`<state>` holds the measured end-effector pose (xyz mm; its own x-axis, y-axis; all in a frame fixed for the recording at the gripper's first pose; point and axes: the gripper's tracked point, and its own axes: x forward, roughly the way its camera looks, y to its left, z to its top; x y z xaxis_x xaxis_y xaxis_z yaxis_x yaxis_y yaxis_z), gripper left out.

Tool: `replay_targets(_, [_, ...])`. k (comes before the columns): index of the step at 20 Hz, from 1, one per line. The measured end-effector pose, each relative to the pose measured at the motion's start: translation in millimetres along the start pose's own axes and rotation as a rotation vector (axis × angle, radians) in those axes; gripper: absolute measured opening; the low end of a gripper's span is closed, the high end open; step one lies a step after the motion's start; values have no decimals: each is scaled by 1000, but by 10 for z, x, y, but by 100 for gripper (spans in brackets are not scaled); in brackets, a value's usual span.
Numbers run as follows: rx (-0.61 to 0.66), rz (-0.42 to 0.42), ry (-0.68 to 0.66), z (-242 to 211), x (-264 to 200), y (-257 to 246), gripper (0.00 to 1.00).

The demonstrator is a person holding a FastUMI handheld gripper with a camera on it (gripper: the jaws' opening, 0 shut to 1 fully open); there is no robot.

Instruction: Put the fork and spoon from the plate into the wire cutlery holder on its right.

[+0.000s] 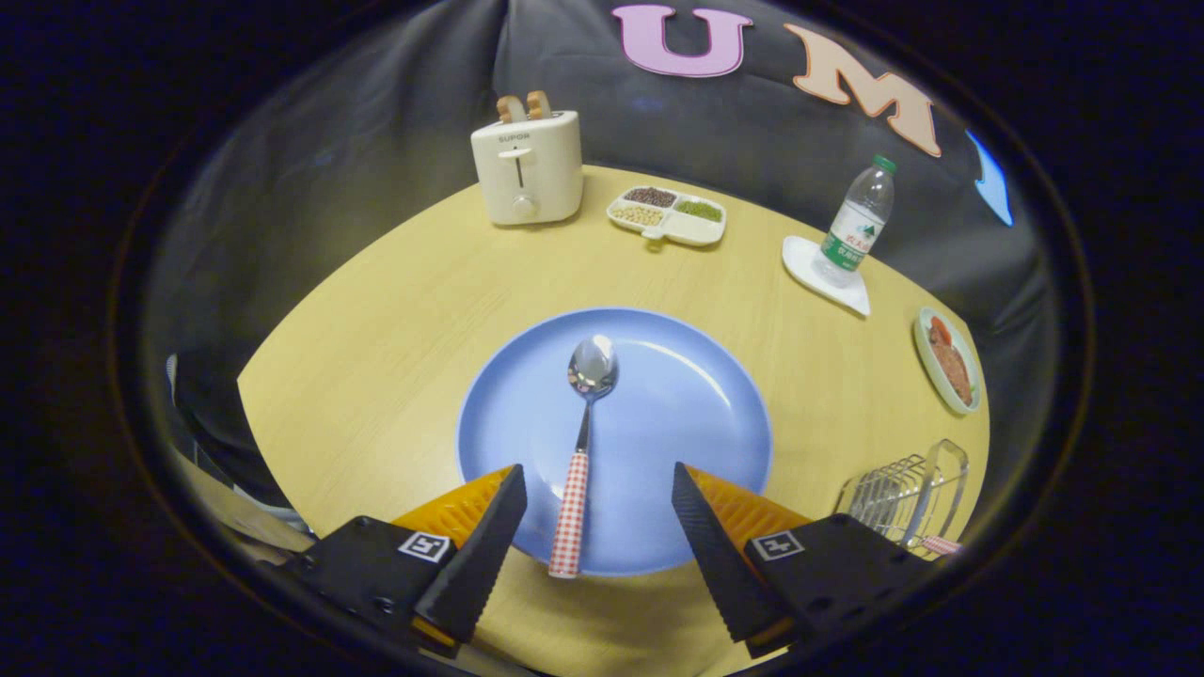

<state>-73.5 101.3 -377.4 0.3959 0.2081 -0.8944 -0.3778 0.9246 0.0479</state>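
Gripper (pixel 599 481) hanging wide open, empty, straddling spoon (pixel 582 442) handle on plate (pixel 687 395); better shifting left, centring, lowering before closing.

From my end I count one spoon (pixel 581 442) on one blue plate (pixel 696 414), one wire cutlery holder (pixel 908 494), and one claw (pixel 599 489) with two fingers set apart on either side of the spoon's handle. Farther back on the desk (pixel 395 338) I count one toaster (pixel 527 167) with two bread slices (pixel 525 105), one divided snack tray (pixel 668 215), one water bottle (pixel 856 221) and one small food dish (pixel 948 360).
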Motion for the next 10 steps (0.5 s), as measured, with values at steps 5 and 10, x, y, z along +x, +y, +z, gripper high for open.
replay_targets(5, [-8,1,53,-102,117,76,52])
replay_targets(10, [-23,-14,82,-179,244,31,21])
